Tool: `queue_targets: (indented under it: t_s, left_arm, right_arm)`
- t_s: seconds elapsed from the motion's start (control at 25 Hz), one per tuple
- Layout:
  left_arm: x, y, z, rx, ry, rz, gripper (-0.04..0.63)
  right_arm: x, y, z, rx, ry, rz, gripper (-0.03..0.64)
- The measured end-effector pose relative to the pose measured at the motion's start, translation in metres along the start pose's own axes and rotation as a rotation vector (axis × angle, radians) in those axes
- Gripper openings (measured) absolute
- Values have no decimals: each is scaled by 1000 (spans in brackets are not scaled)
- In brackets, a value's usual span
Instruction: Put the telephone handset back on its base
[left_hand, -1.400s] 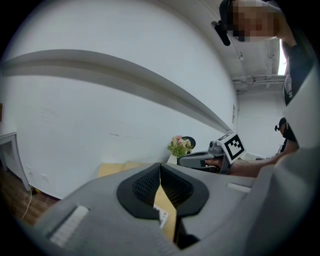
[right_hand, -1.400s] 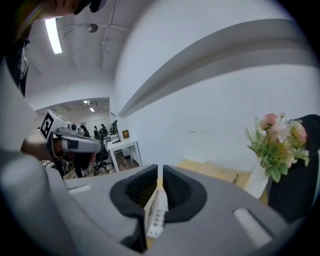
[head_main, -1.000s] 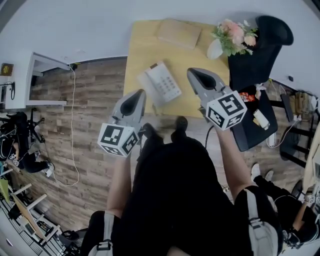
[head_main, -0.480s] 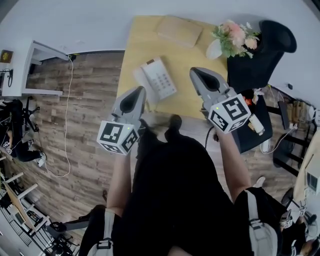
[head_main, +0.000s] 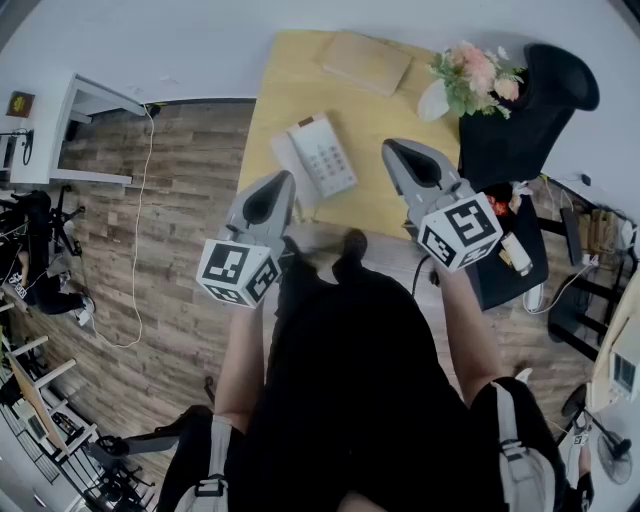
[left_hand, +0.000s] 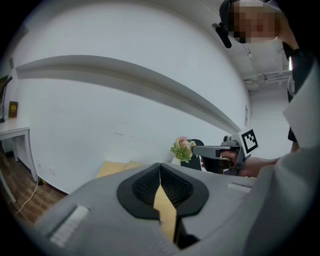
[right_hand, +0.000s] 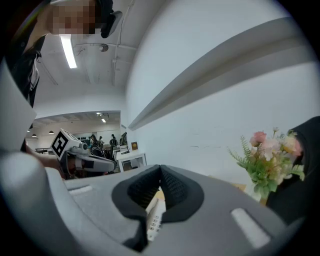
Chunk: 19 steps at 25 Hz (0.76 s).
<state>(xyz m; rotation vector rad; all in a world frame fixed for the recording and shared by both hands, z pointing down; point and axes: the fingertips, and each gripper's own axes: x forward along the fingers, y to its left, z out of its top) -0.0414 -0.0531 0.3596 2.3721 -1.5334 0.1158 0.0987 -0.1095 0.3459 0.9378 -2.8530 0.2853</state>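
Observation:
A white telephone (head_main: 318, 158) lies on the yellow wooden desk (head_main: 378, 105), its handset (head_main: 290, 166) along the left side of the keypad base. Both grippers hover near the desk's front edge, short of the phone. My left gripper (head_main: 272, 190) is shut with nothing in it, left of and below the phone. My right gripper (head_main: 398, 152) is shut and empty too, to the phone's right. In the right gripper view the phone keypad (right_hand: 155, 220) shows through the slit under the jaws. The left gripper view shows the desk top (left_hand: 165, 210) and the right gripper (left_hand: 217, 151).
A flat tan pad (head_main: 367, 62) lies at the desk's far side. A vase of pink flowers (head_main: 470, 72) stands at the far right corner, a black office chair (head_main: 520, 110) beside it. A white cable (head_main: 148, 230) runs over the wooden floor on the left.
The view has shifted slightly, so the desk and phone sit a little higher and to the right in the head view. Both grippers keep about the same place and stay shut.

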Motion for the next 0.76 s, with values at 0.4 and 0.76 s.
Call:
queue_targets:
  t_s: [0.4,0.76]
  left_arm:
    - [0,0,-3,-5,7,5,11]
    - [5,-2,-2,-6,12,3,12]
  right_arm:
    - [-1,-1,0,-14,1,-6,3]
    - [0,-3,3,-32,8,-7,3]
